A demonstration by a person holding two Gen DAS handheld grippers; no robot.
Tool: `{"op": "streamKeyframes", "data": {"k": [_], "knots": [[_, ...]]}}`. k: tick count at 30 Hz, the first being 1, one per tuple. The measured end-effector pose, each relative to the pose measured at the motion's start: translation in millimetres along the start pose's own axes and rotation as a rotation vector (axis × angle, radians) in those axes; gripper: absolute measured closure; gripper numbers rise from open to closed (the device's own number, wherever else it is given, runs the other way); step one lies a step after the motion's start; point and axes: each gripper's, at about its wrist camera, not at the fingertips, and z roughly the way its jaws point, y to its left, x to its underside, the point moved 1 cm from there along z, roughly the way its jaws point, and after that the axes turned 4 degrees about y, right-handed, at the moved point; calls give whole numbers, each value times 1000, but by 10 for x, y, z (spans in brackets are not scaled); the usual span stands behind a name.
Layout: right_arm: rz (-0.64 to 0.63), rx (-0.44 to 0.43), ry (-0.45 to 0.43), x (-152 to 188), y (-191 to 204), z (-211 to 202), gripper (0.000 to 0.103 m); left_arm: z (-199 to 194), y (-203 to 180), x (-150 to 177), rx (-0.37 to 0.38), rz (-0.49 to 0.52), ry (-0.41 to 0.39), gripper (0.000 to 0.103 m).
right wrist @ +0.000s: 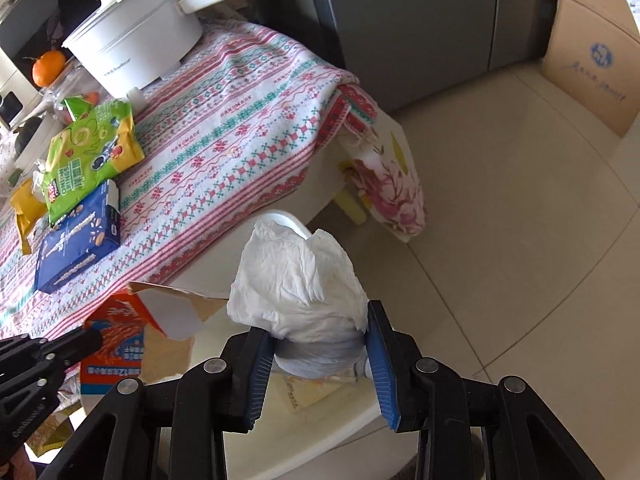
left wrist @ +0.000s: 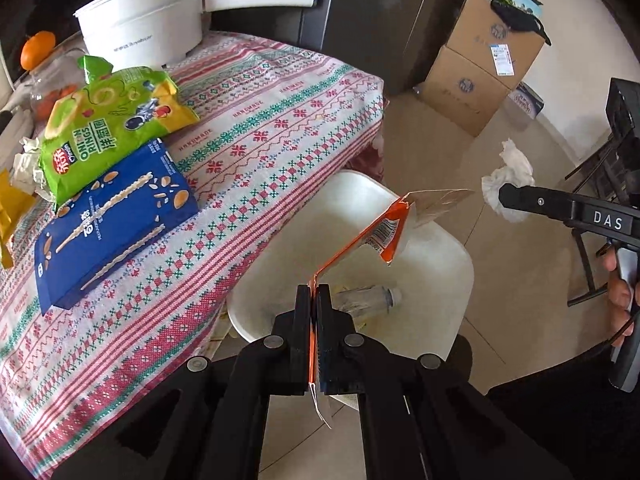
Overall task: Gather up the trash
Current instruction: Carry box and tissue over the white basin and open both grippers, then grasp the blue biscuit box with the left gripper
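While over bin (left wrist: 448,248) | left tool (left wrist: 314,292) pinches orange carton (left wrist: 384,232) | right tool (right wrist: 320,344) clamps tissue (right wrist: 300,280)

A: What trash is being held?

B: A flattened orange carton (left wrist: 386,232), barcode showing and its torn top flap open, hangs above the white bin (left wrist: 452,280), pinched at 1 edge.

A: And the other piece?

B: A crumpled white tissue wad (right wrist: 298,280) is also over the bin. Inside the bin lies 1 clear plastic bottle (left wrist: 370,299) on its side.

bright daylight, sharp, fisheye-warped edges
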Motion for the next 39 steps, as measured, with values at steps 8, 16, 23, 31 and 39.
{"op": "streamKeyframes", "data": {"k": [8, 16, 23, 31, 39], "knots": [[-30, -15, 31, 14, 116, 87, 63, -90, 117, 42, -41, -35, -20, 48], [-91, -15, 82, 74, 331, 241, 63, -347, 448, 113, -92, -109, -76, 36], [-125, -14, 118, 120, 501, 347, 60, -426, 668, 223, -115, -150, -72, 34], [-96, -7, 122, 87, 565, 367, 27, -537, 765, 291, -159, -144, -94, 31], [-86, -2, 137, 80, 606, 414, 25, -586, 851, 293, -217, -130, -92, 30]]}}
